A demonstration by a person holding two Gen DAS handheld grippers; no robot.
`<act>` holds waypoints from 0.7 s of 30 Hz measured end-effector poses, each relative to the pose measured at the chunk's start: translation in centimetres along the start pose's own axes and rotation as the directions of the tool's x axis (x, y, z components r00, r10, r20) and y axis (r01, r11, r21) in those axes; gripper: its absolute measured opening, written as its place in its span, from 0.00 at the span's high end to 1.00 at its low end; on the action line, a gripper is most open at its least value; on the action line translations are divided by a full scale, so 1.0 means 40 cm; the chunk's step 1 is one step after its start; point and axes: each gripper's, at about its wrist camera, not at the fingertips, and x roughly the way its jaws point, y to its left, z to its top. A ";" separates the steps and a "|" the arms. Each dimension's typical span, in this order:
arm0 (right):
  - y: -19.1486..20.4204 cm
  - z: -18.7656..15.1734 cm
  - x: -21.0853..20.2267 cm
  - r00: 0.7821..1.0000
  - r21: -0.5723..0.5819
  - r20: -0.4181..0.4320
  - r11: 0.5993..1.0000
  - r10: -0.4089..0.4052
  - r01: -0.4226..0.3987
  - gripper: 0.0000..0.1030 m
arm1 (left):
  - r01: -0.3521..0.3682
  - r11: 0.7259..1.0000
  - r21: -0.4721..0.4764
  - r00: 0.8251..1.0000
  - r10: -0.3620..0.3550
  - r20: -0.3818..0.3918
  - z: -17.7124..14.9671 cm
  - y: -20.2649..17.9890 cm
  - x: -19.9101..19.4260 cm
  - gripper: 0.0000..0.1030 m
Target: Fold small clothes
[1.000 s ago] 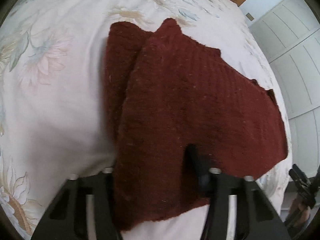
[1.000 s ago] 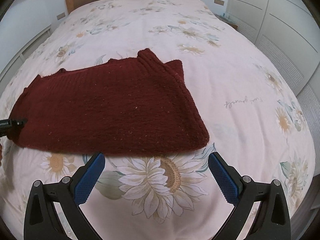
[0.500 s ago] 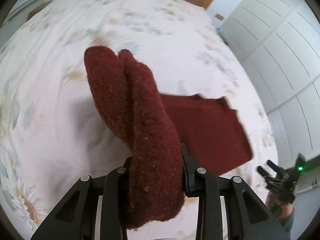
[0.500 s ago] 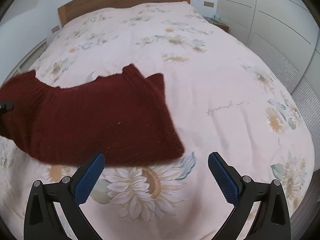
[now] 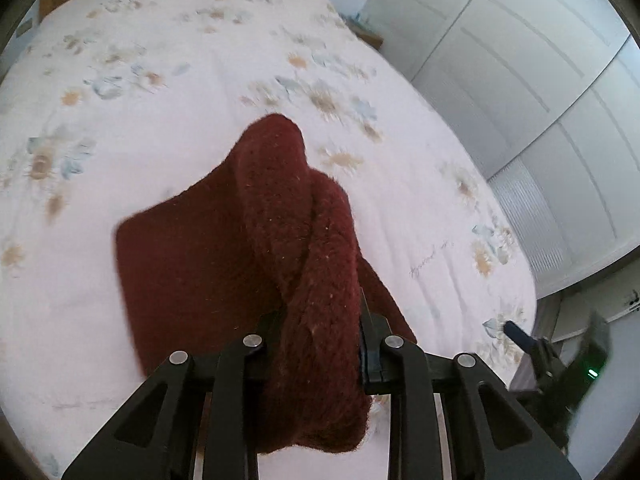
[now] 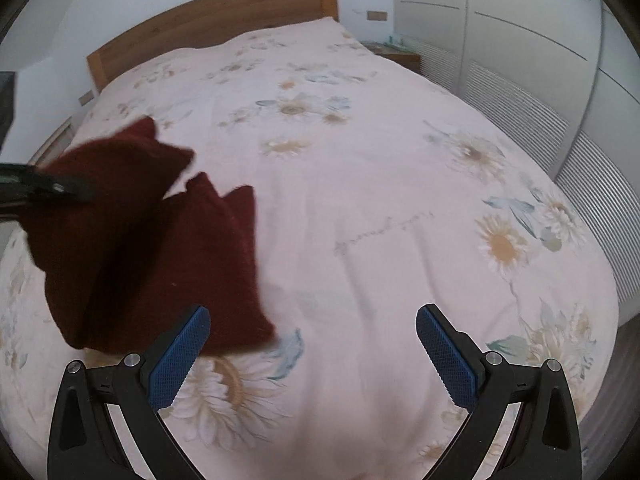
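Sweater (image 5: pixel 280 248) — dark red, coarse fuzzy knit flecked with pale lint, lying partly on the bed (image 5: pixel 160 100) toward its left side, one bunched edge rising off the cover. Left gripper (image 5: pixel 320 332) is pinching that thick roll of knit, its fingers squeezing the fabric between them; a folded ridge is standing up beyond the grip, and a flatter panel is spreading left and below it on the floral cover.

Left wrist view alone is showing the knit texture close up, and the right gripper (image 5: pixel 556 356) blurred at the far right edge with a green light glowing on it.

Right wrist view alone is showing the sweater (image 6: pixel 152 248) side-on — its upper part hanging lifted and blurred, its lower part resting on the bed (image 6: pixel 380 200) — plus the wooden headboard (image 6: pixel 208 20). Right gripper (image 6: pixel 312 340) is hovering over bare cover, blue pads (image 6: pixel 180 356) spread wide, gripping nothing.
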 end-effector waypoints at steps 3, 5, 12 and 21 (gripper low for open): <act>-0.029 -0.020 0.012 1.000 0.016 -0.028 1.000 -0.007 0.008 0.00 | -0.071 0.997 0.004 0.996 0.071 -0.050 -0.011 -0.038 0.102 0.80; -0.045 -0.033 0.019 0.999 0.025 -0.043 1.000 -0.010 0.012 0.00 | -0.122 0.992 0.015 0.989 0.123 -0.078 -0.022 -0.050 0.150 0.79; -0.067 -0.055 0.036 0.997 0.037 -0.076 0.999 -0.009 0.011 0.00 | -0.241 0.970 0.036 0.964 0.244 -0.110 -0.060 -0.053 0.202 0.62; -0.039 -0.042 0.022 0.997 0.011 -0.071 1.000 0.005 -0.005 0.00 | -0.197 0.980 0.010 0.976 0.198 -0.087 -0.037 -0.073 0.116 0.23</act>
